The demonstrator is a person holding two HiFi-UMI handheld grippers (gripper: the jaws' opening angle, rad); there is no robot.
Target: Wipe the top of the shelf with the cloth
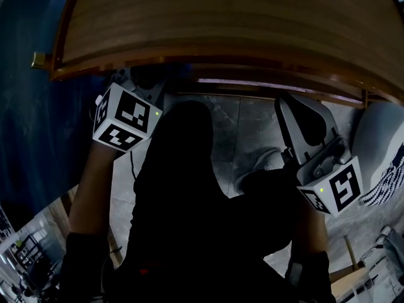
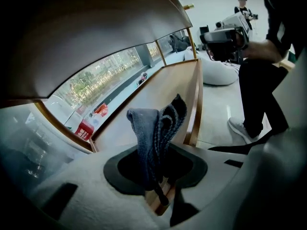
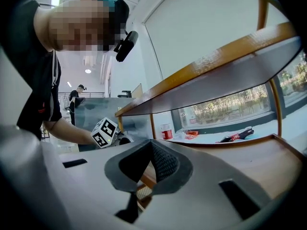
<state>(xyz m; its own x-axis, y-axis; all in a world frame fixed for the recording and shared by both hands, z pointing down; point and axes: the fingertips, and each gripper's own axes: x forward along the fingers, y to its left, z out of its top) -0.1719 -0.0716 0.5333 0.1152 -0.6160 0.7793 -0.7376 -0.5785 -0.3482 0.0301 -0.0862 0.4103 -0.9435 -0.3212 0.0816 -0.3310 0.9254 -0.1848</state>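
While the left gripper [image 2: 159,195] has its front end tucked under the top board of the shelf [image 1: 221,24], its jaws are clamped shut on the grey-blue cloth [image 2: 154,133]. Cloth stands up from the pinch in loose folds, above the lower board [image 2: 160,92], so it's under the top surface, not on it. Can't tell if it touches wood. Red carton [image 2: 85,128] sits past the glass, far left. Right gripper [image 3: 152,164] is off to the right, out in front of the shelf edge. Jaws fully together, nothing between them.
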